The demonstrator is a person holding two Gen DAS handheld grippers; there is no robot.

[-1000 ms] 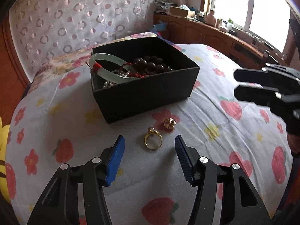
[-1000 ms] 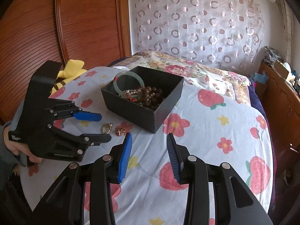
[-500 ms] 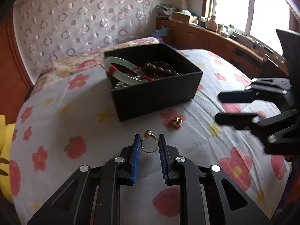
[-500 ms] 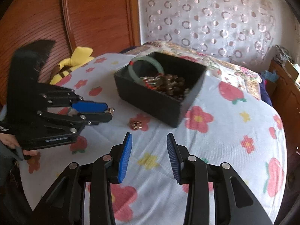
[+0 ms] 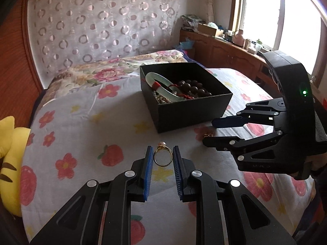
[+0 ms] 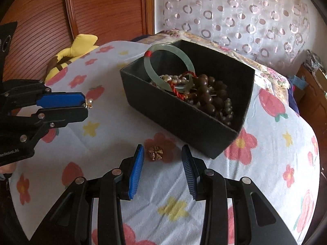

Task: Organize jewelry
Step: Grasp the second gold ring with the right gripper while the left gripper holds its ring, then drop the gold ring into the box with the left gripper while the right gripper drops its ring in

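Observation:
My left gripper [image 5: 162,153] is shut on a gold ring with a pink pearl [image 5: 162,156] and holds it above the floral sheet; it also shows in the right wrist view [image 6: 84,104]. My right gripper [image 6: 162,152] is open, its blue pads either side of a small gold flower-shaped piece [image 6: 155,152] lying on the sheet in front of the black box [image 6: 184,120]. That piece also shows in the left wrist view [image 5: 208,135]. The box [image 5: 190,110] holds a pale green bangle [image 6: 163,61], dark wooden beads [image 6: 208,94] and pearl strands.
A yellow plush toy [image 5: 10,153] lies at the bed's left edge. A wooden headboard [image 6: 92,10] stands behind the bed. A cluttered wooden sideboard [image 5: 235,49] runs under the window at the right. A patterned curtain [image 5: 102,24] hangs behind the bed.
My left gripper closed on the gold ring and lifted it off the sheet. My right gripper moved in to the box and now straddles the gold flower piece.

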